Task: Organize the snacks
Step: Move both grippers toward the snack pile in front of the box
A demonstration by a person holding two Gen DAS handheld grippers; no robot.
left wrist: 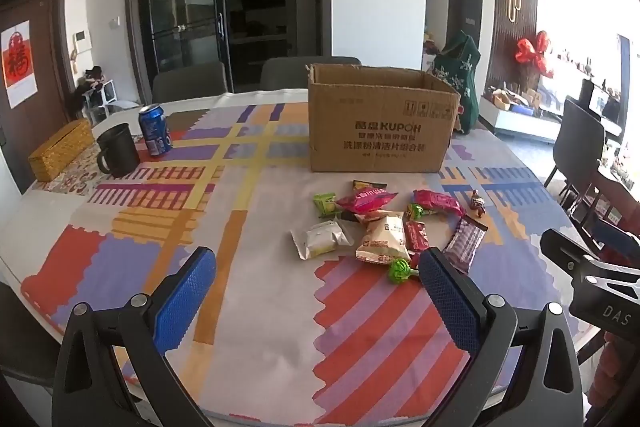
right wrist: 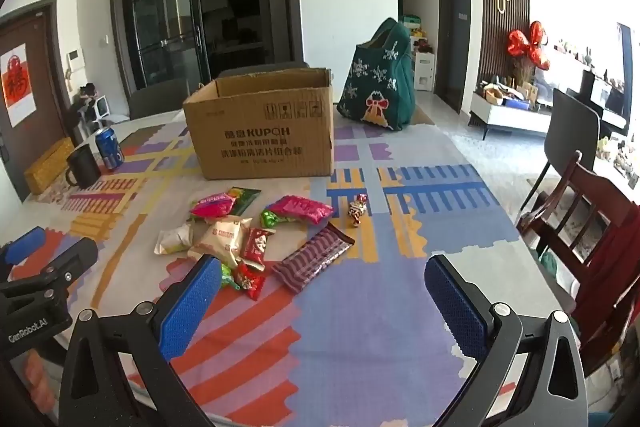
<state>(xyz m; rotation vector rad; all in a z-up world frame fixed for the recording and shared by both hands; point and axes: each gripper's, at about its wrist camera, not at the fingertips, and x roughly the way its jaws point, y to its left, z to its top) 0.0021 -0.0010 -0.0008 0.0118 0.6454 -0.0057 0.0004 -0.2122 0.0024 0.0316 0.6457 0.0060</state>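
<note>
Far left on patterned tablecloth (left wrist: 256, 311): black mug (left wrist: 117, 149) just beside blue soda can (left wrist: 154, 131), woven gold box (left wrist: 61, 155) behind; green embroidered bag (right wrist: 378, 91) at far edge.

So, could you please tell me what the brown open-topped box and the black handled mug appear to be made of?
The brown open-topped box looks like matte corrugated cardboard, with creased edges and printed text. The black handled mug looks matte; ceramic or metal, unclear.

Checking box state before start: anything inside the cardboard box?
Cardboard box is open on top; only the bare inner walls near the rim show. Its floor is hidden by the front wall in both views, so contents cannot be told. Snacks lie in front.
</note>
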